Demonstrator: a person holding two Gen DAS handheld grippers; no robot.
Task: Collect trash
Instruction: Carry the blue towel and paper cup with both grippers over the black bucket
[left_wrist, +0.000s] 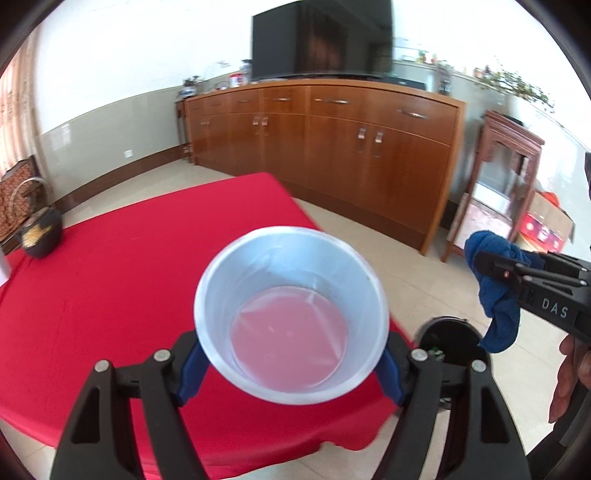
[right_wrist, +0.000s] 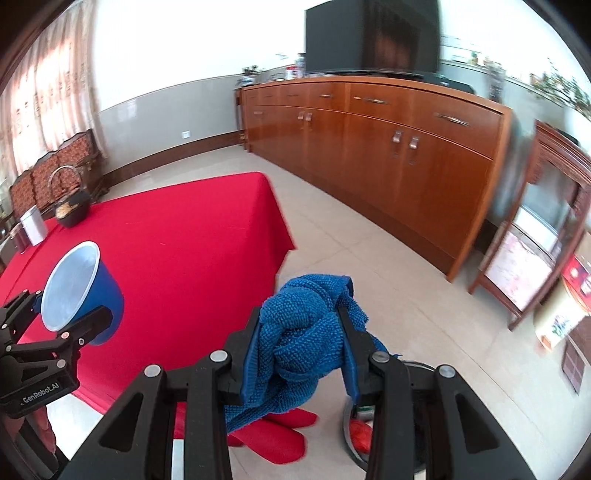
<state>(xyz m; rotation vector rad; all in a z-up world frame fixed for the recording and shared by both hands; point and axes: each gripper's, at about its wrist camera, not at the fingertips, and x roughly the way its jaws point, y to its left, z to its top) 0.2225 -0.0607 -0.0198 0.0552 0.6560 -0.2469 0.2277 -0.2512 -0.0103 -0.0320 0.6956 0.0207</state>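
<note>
My left gripper (left_wrist: 291, 354) is shut on a blue plastic cup (left_wrist: 291, 314) with a pale inside, empty, held above the near right part of the red tablecloth (left_wrist: 110, 295). The cup also shows in the right wrist view (right_wrist: 79, 288), tilted, in the left gripper (right_wrist: 55, 325). My right gripper (right_wrist: 301, 332) is shut on a crumpled blue cloth (right_wrist: 299, 332) and holds it over the floor beside the table, above a black trash bin (right_wrist: 417, 413) with red trash inside. The bin (left_wrist: 452, 341) and the cloth (left_wrist: 498, 295) show in the left wrist view too.
A dark teapot (left_wrist: 38, 232) stands at the table's far left, with a metal canister (right_wrist: 33, 225) beside it. A long wooden sideboard (left_wrist: 332, 147) with a TV (left_wrist: 321, 37) lines the far wall. A wooden stand (left_wrist: 498, 184) and boxes sit right.
</note>
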